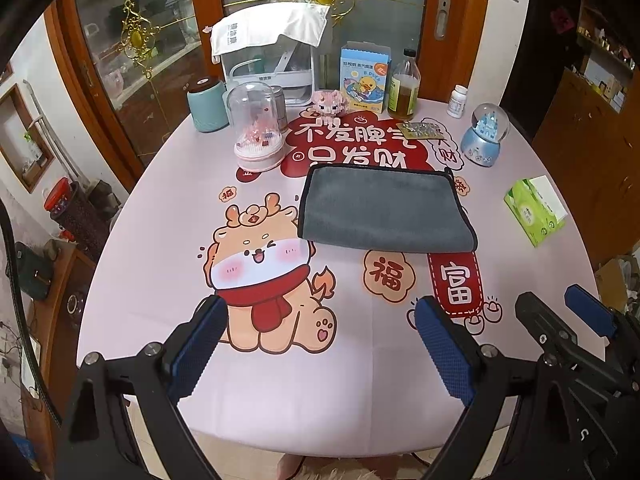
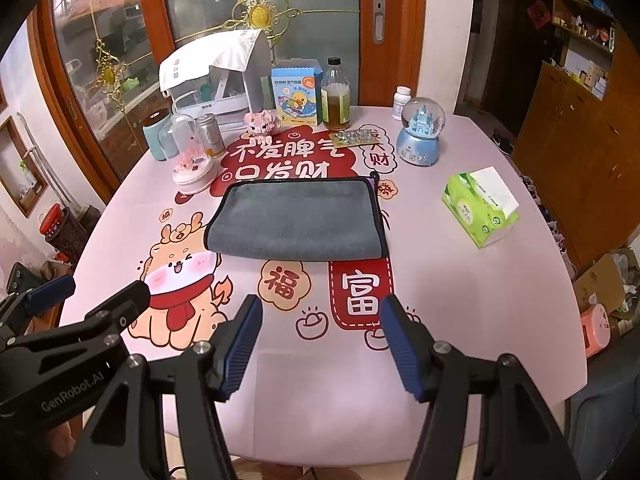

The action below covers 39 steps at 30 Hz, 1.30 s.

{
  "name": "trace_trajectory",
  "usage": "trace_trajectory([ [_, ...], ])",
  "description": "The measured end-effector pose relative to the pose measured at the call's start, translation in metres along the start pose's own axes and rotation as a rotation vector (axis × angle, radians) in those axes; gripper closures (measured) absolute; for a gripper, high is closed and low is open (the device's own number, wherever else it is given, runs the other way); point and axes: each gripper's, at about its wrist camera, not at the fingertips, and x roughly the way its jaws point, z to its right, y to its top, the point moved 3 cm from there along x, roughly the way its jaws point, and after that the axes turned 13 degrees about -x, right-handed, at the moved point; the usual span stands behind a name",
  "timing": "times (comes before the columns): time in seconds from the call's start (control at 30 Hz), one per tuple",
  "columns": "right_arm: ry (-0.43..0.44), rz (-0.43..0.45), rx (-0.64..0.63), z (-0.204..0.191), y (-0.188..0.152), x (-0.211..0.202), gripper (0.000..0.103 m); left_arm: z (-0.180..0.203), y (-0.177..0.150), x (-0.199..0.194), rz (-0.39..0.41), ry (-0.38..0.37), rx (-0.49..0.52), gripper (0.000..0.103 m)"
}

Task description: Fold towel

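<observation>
A grey towel (image 1: pixel 382 208) with a dark hem lies folded flat in the middle of the pink printed table (image 1: pixel 168 216); it also shows in the right wrist view (image 2: pixel 298 220). My left gripper (image 1: pixel 320 320) is open and empty, held above the near part of the table, well short of the towel. My right gripper (image 2: pixel 320 320) is open and empty too, beside the left one near the front edge. Its fingers show at the right of the left wrist view (image 1: pixel 588 314). The left gripper's fingers show at the left of the right wrist view (image 2: pixel 120 300).
A green tissue box (image 2: pixel 482 208) lies right of the towel. Behind it stand a snow globe (image 2: pixel 420 132), a white pill bottle (image 2: pixel 401 102), an oil bottle (image 2: pixel 335 94), a blue carton (image 2: pixel 298 94), a domed ornament (image 2: pixel 192 160), a teal canister (image 2: pixel 156 134) and a covered appliance (image 2: pixel 216 76).
</observation>
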Motion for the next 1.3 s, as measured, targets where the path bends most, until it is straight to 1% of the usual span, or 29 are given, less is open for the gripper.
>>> trace_trajectory([
  [1.3, 0.003, -0.009, -0.001, -0.0009, -0.0025, 0.0007, 0.041, -0.0048, -0.0053, 0.0007, -0.005, 0.005, 0.004, 0.009],
])
